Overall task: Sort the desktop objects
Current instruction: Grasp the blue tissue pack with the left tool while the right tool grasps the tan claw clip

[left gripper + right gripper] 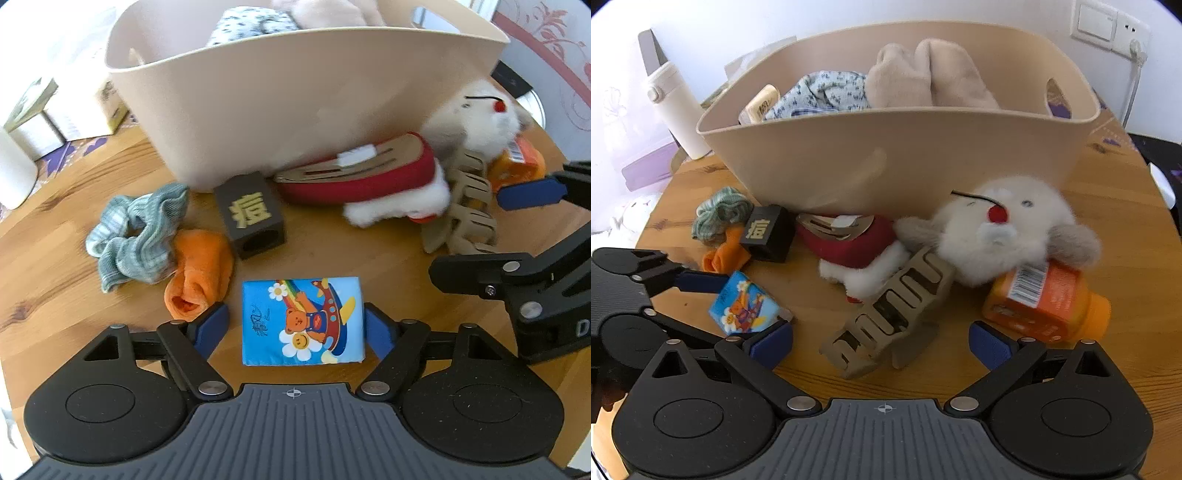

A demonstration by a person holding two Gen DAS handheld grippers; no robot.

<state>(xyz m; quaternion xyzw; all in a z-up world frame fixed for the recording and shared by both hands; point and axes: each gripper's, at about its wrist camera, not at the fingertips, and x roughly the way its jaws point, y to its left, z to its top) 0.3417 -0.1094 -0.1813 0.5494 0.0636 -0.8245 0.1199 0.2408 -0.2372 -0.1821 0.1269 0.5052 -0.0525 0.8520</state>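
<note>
Fingers (212, 325) of the left gripper (297, 325) straddle the tissue pack (303, 321), angled steeply down.

home: toys (1001, 225), laundry basket (897, 155)

plush toy (476, 114) blurred, basket (295, 110) contents cut off at top edge

1 beige basket (894, 155), 1 tissue pack (303, 321), 1 dark block (253, 216), 1 green scrunchie (136, 236), 1 orange sock (199, 273), 1 hair claw (894, 314), 1 white plush (1001, 229), 1 orange bottle (1049, 302), 1 red slipper toy (362, 184), 1 white flask (677, 109)
</note>
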